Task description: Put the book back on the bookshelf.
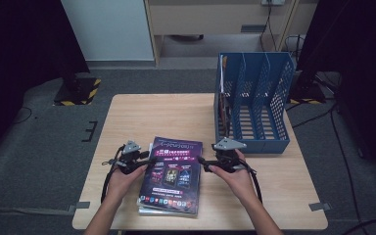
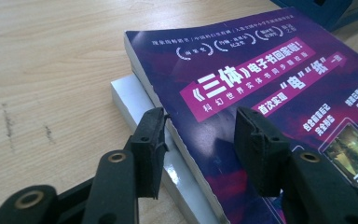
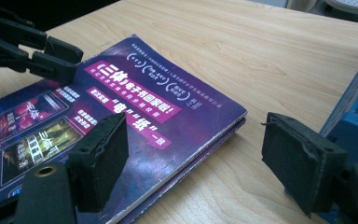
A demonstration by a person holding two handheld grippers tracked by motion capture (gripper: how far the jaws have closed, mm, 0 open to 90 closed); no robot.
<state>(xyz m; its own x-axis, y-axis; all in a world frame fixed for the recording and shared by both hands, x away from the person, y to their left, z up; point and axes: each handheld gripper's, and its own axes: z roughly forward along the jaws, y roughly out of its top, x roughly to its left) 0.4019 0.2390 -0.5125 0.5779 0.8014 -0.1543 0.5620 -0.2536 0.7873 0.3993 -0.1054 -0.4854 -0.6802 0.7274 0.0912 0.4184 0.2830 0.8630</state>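
**Purple book flanked by both tongs**

The purple paperback (image 1: 172,172) is seen lying on top of a white book (image 2: 135,100), between the two tongs. The left tongs (image 2: 199,140) are set astride its left edge: one jaw is outside the page edge, the other over the cover, and whether the pads press cannot be told. The right tongs (image 3: 205,161) are held apart beside the right edge, one jaw above the cover, the other over bare wood, nothing clamped. The stack is carried by a light wooden table (image 1: 142,115). Just beyond the right tongs a blue file rack (image 1: 254,100) is stood. Grey carpet (image 1: 44,142) is seen around.
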